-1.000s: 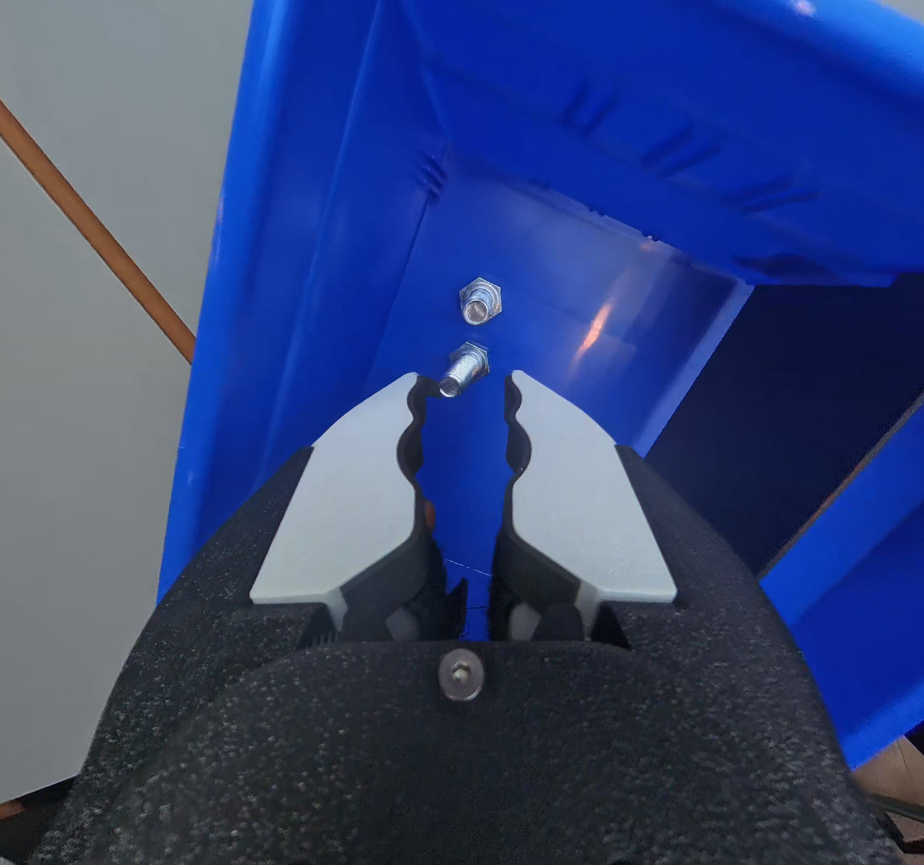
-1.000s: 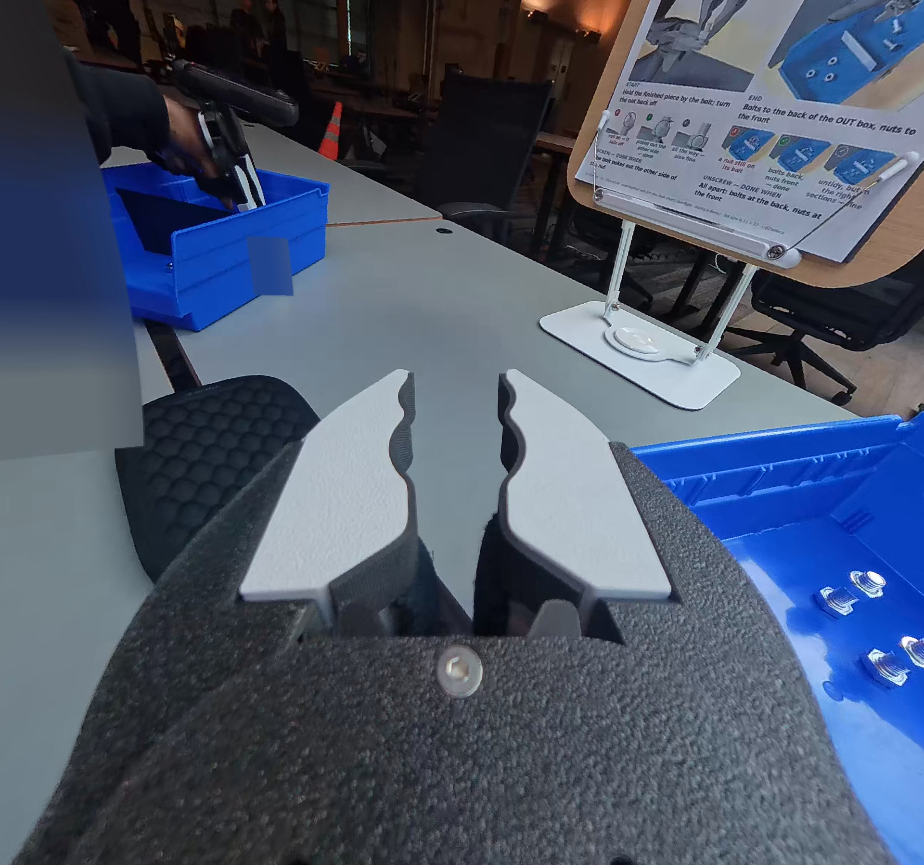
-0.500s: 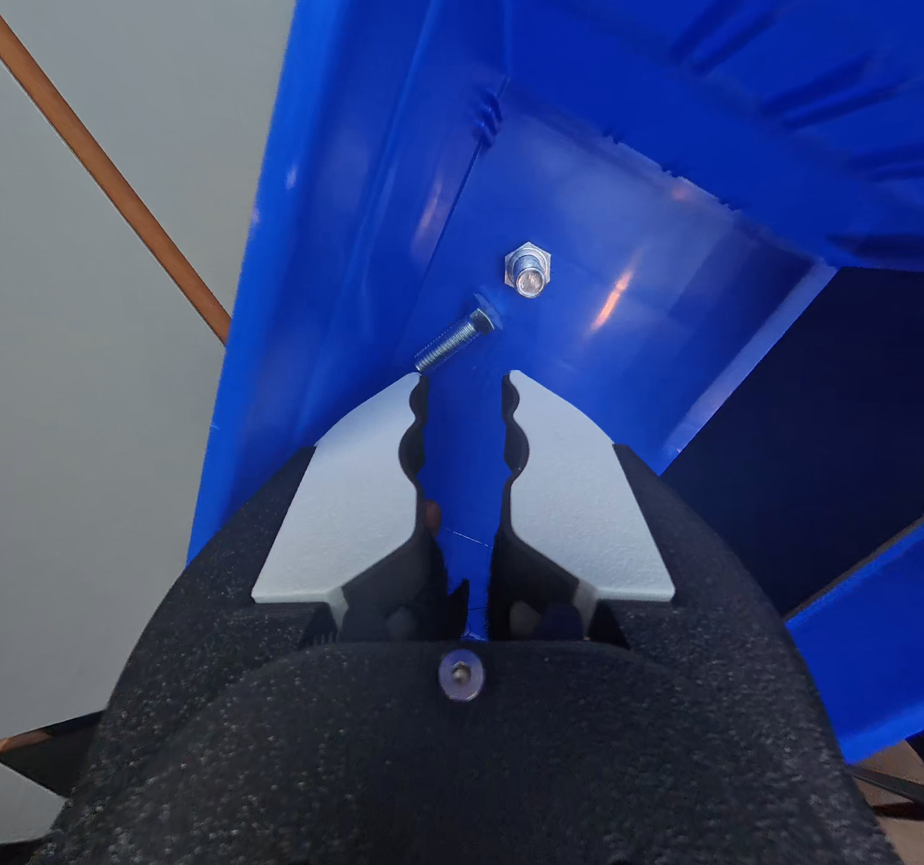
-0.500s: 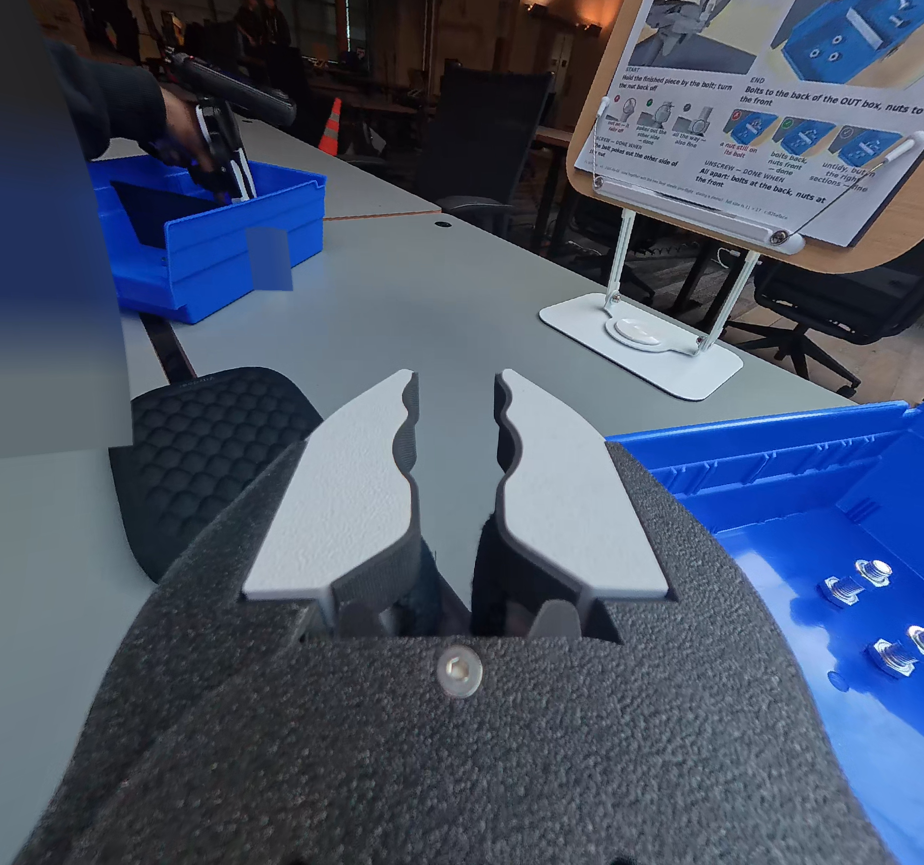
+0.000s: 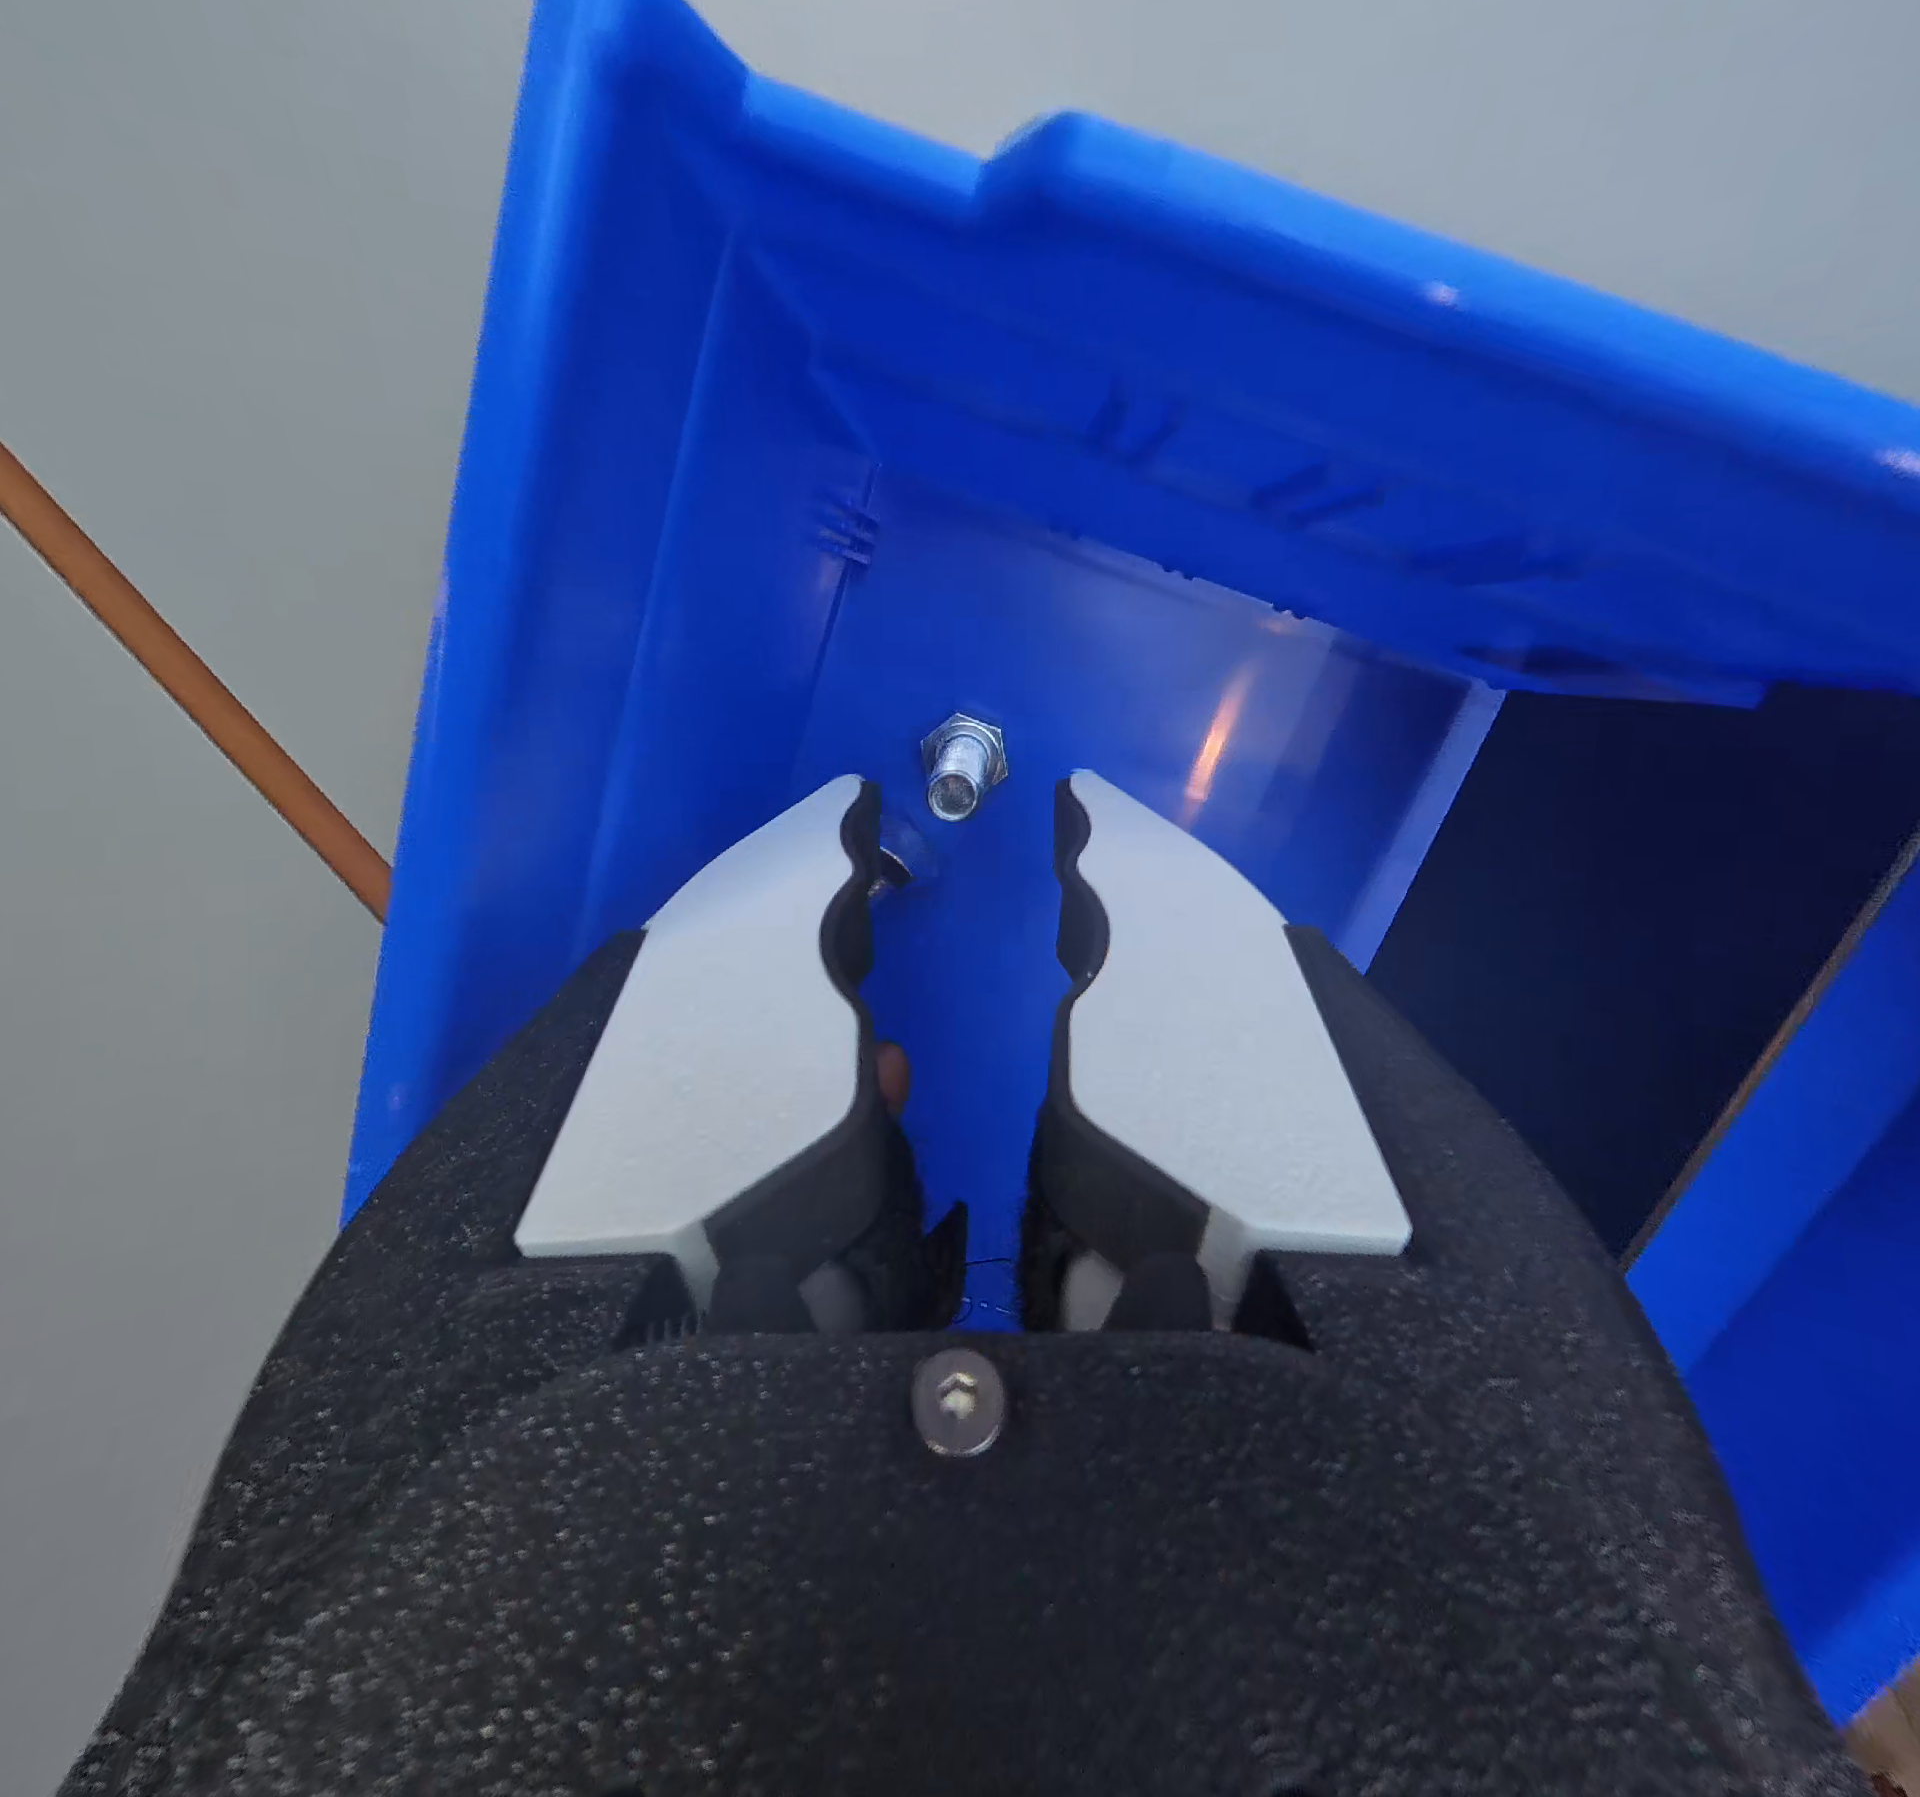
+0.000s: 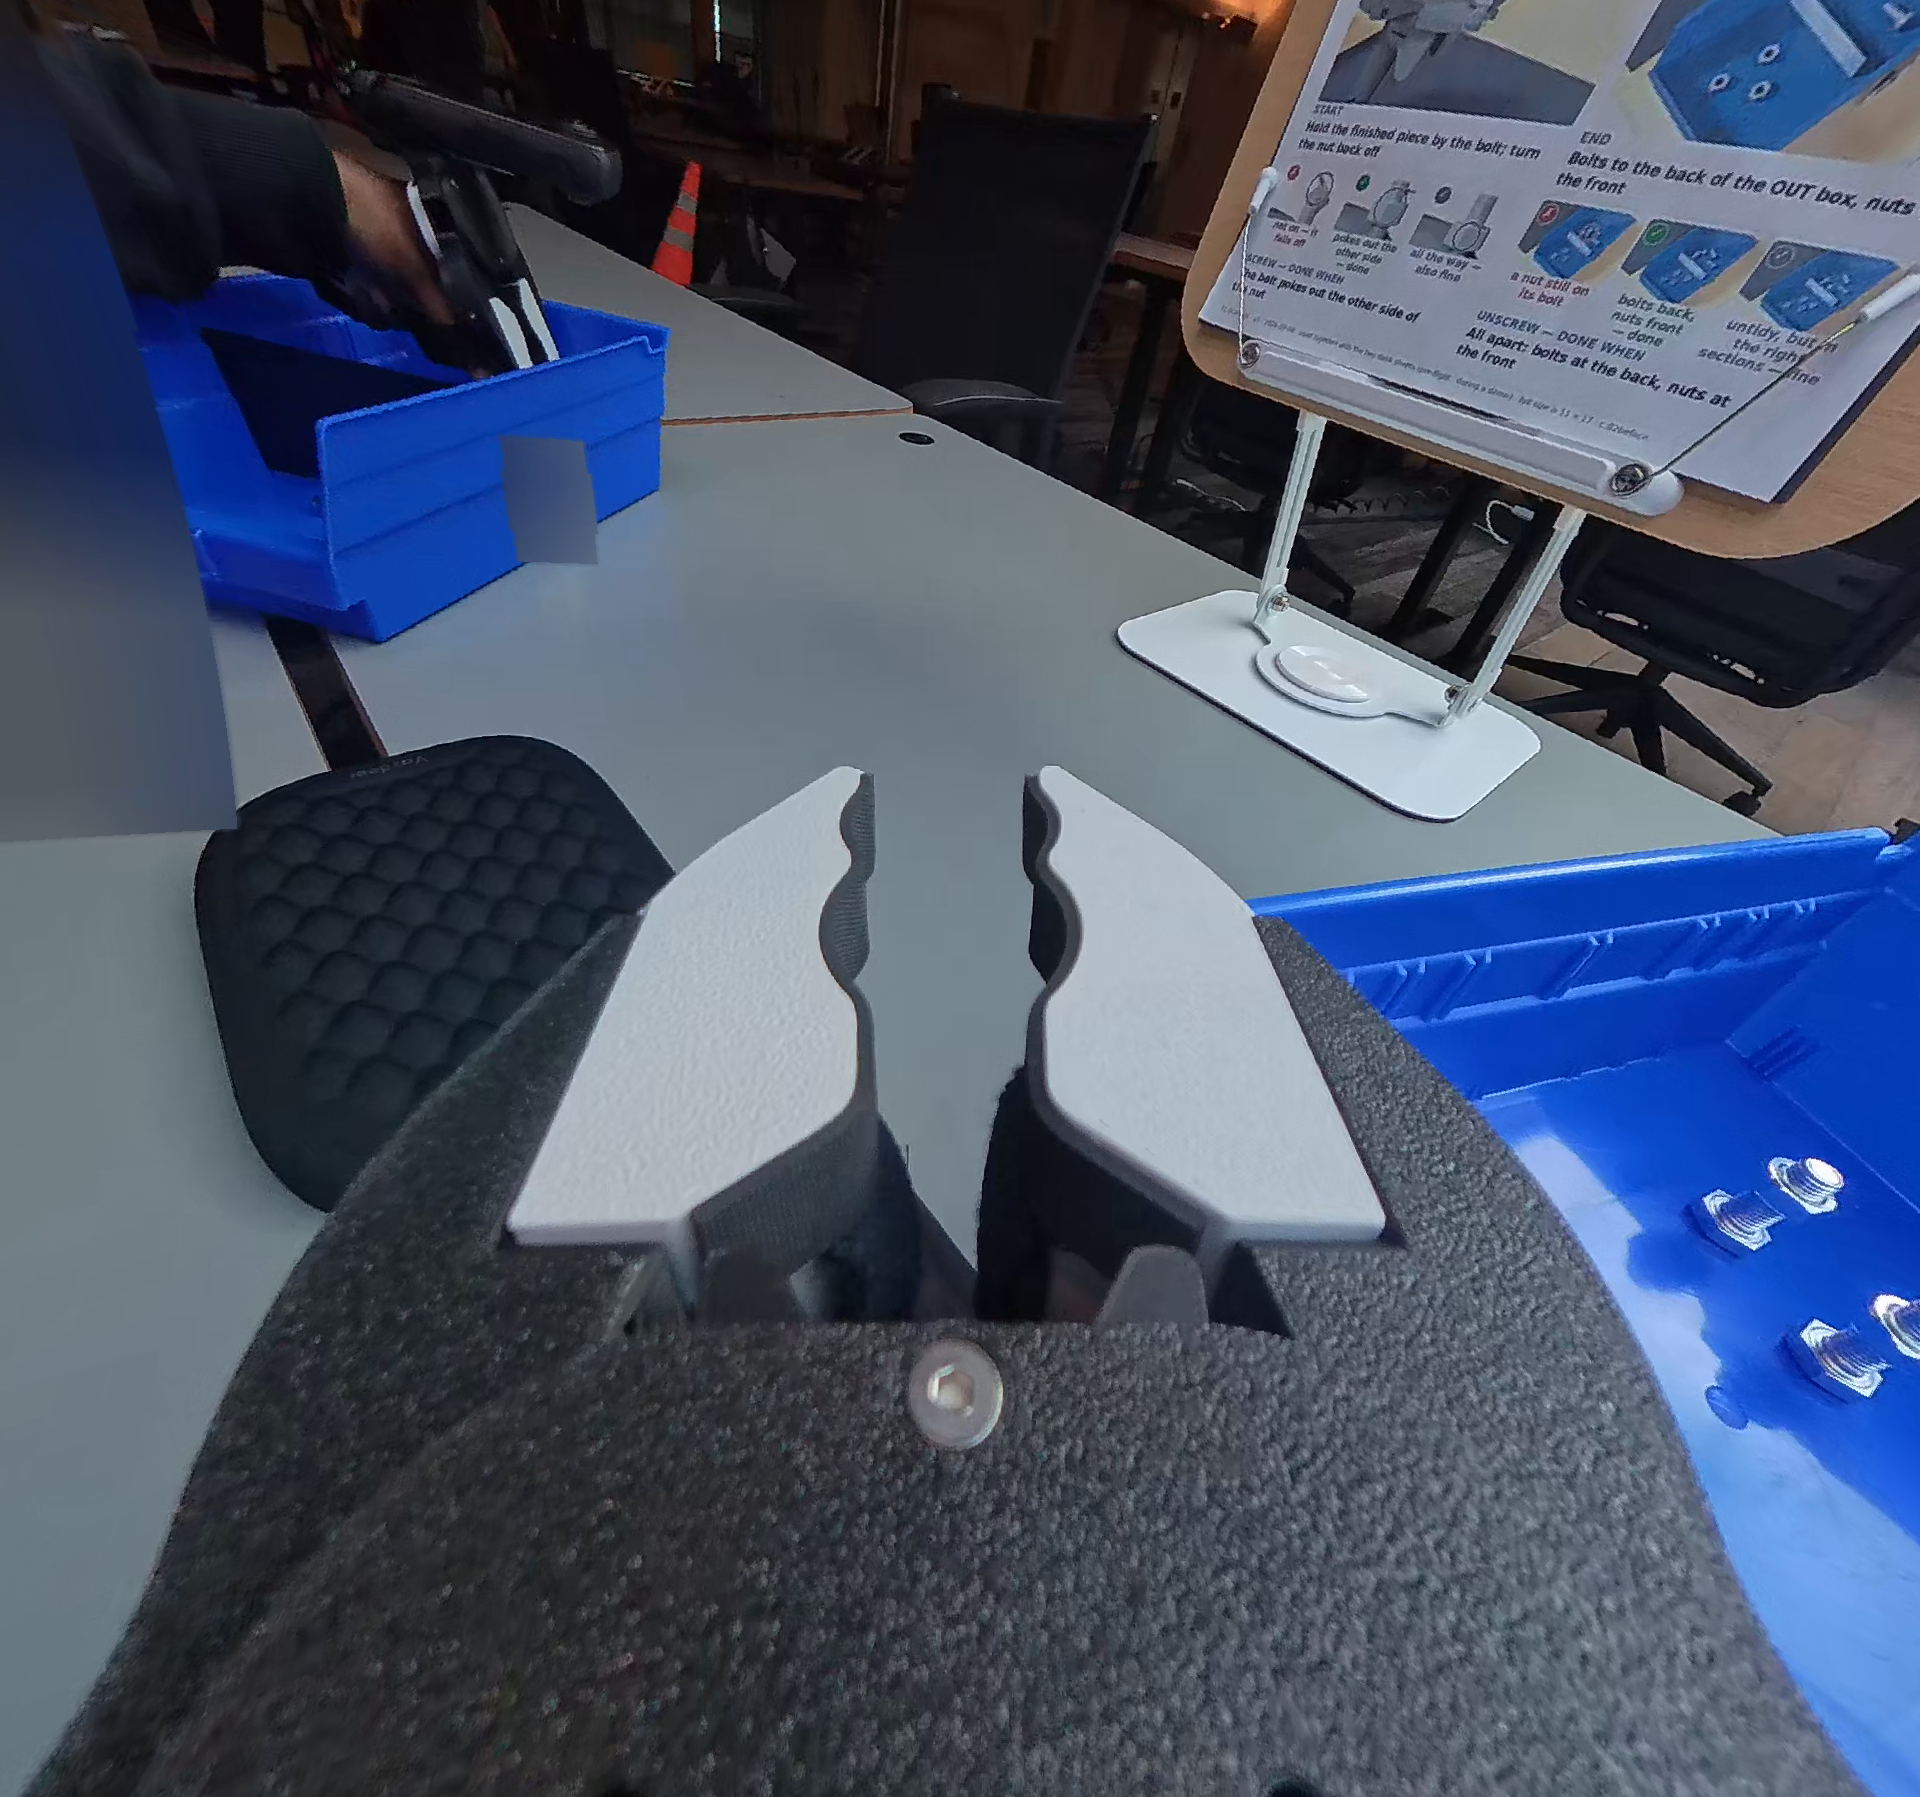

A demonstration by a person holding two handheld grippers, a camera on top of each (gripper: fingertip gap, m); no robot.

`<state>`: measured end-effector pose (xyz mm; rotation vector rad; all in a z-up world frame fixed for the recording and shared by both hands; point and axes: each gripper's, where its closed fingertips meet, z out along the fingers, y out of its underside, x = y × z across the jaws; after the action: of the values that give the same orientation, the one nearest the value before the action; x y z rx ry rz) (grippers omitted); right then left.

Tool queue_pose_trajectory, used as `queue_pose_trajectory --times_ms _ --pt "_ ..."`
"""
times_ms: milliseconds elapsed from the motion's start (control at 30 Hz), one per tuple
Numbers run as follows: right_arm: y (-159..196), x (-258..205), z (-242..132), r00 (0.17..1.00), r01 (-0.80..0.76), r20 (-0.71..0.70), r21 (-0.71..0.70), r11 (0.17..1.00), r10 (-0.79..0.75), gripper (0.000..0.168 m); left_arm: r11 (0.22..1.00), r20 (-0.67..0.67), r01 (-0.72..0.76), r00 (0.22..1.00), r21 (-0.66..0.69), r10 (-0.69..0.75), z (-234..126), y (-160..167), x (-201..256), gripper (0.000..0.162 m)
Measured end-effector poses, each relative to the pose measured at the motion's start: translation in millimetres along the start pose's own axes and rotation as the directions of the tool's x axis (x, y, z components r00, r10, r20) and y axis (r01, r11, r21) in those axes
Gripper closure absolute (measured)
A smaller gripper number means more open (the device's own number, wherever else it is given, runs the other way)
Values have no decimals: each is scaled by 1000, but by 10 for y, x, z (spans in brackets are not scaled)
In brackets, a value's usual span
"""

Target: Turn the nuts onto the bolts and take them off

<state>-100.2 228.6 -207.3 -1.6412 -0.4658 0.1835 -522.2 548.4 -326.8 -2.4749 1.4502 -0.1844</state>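
In the left wrist view my left gripper [image 5: 961, 786] is open inside a blue bin [image 5: 644, 500]. A silver bolt with a nut on it [image 5: 964, 779] stands on the bin floor, in line with the gap between my fingertips and not gripped. A second bolt [image 5: 896, 864] lies beside the left fingertip, mostly hidden by it. My right gripper [image 6: 948, 781] is open and empty over the grey table [image 6: 831, 625]. Several bolts with nuts [image 6: 1745, 1222] lie in a second blue bin [image 6: 1558, 1072] at its right.
The left gripper [image 6: 509, 334], held by a hand, shows far left in the other blue bin [image 6: 416, 490]. A black honeycomb pad [image 6: 416, 916] lies left of my right gripper. An instruction board on a white stand [image 6: 1351, 698] is at the back right. A brown table seam [image 5: 187, 687] runs left of the bin. Spacing between my two grippers at the tips: around 55 cm.
My left gripper has moved toward the two bolts. The upright one now lines up with the fingertip gap, and the lying one is mostly hidden behind the left fingertip. The right gripper has barely moved.
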Motion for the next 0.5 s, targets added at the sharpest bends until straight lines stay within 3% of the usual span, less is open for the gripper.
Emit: queue_pose_trajectory --times_ms 67,300,500 --pt "13 1 4 1000 0 0 -3 1000 0 142 1000 14 -8 1000 -2 8 44 -8 -9 152" --pt "39 -15 31 1000 -3 8 -10 1000 3 142 999 49 -33 998 11 33 -257 -153 -7 152" --pt "122 -67 68 1000 -3 30 -35 999 4 143 981 117 -172 980 85 162 -867 -680 328 152"
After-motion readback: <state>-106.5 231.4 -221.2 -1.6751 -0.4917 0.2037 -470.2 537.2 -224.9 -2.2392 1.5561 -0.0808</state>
